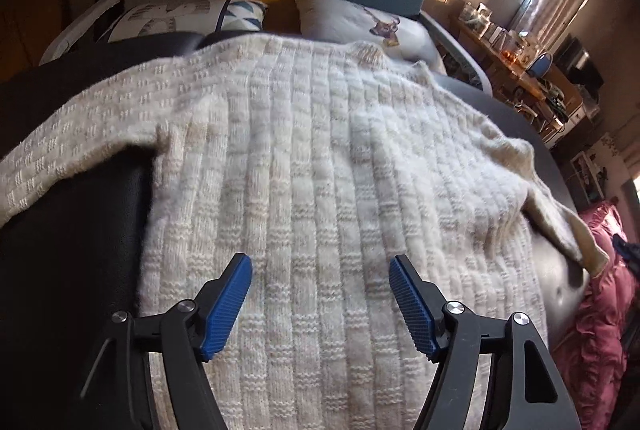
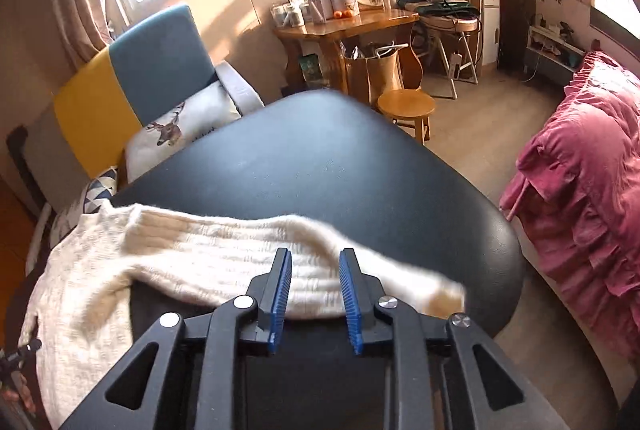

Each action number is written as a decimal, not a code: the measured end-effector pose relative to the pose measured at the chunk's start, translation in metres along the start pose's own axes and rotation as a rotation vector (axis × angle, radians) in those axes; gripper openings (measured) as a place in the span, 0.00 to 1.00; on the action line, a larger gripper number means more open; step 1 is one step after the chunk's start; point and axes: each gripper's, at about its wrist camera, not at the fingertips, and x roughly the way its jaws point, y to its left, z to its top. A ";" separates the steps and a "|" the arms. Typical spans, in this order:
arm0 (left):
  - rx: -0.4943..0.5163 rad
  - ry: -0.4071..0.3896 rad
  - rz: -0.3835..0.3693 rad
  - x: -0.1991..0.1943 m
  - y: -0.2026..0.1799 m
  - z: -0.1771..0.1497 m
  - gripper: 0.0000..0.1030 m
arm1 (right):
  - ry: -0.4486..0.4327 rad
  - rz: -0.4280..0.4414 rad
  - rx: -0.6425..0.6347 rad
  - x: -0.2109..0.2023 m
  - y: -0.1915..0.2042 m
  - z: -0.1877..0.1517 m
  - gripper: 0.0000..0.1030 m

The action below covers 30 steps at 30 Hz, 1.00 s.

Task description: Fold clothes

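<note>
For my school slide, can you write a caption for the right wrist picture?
Open right gripper straddling the cream knit sweater's sleeve on a black padded table.

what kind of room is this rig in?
Likely a lived-in bedroom or bedsit: a cream knit sweater spread on a black padded table, a pink ruffled bedspread beside it, and a cluttered wooden desk under a curtained window.
</note>
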 end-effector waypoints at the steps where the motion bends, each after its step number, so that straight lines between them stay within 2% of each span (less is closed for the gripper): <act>1: 0.018 -0.012 -0.005 -0.004 -0.007 0.005 0.70 | 0.012 0.000 -0.003 0.001 -0.002 -0.004 0.24; 4: 0.090 -0.027 -0.024 -0.004 -0.036 0.020 0.70 | 0.048 -0.013 -0.006 0.009 -0.008 -0.014 0.25; 9: 0.211 0.003 -0.049 0.017 -0.087 0.030 0.70 | 0.093 -0.057 0.021 0.062 -0.013 -0.007 0.25; 12: 0.248 0.068 -0.059 0.043 -0.110 0.028 0.70 | 0.189 -0.176 -0.085 0.106 -0.004 -0.004 0.25; 15: 0.275 0.137 -0.051 0.067 -0.122 0.028 0.65 | 0.211 -0.221 -0.120 0.118 -0.004 0.001 0.25; 18: 0.280 0.113 -0.090 0.069 -0.132 0.052 0.65 | 0.235 -0.212 -0.122 0.117 -0.005 0.009 0.25; 20: 0.296 0.071 -0.121 0.066 -0.143 0.079 0.65 | 0.217 -0.202 -0.117 0.109 -0.002 0.014 0.25; 22: 0.421 -0.010 -0.092 0.065 -0.167 0.108 0.65 | 0.191 -0.110 -0.122 0.099 0.007 0.019 0.27; 25: 0.699 -0.084 0.000 0.083 -0.211 0.139 0.65 | 0.196 -0.004 -0.177 0.096 0.029 0.022 0.27; 28: 0.895 -0.021 -0.034 0.115 -0.242 0.161 0.65 | 0.221 0.033 -0.215 0.102 0.039 0.024 0.27; 30: 0.984 0.041 -0.071 0.137 -0.261 0.168 0.65 | 0.236 0.048 -0.224 0.109 0.040 0.026 0.27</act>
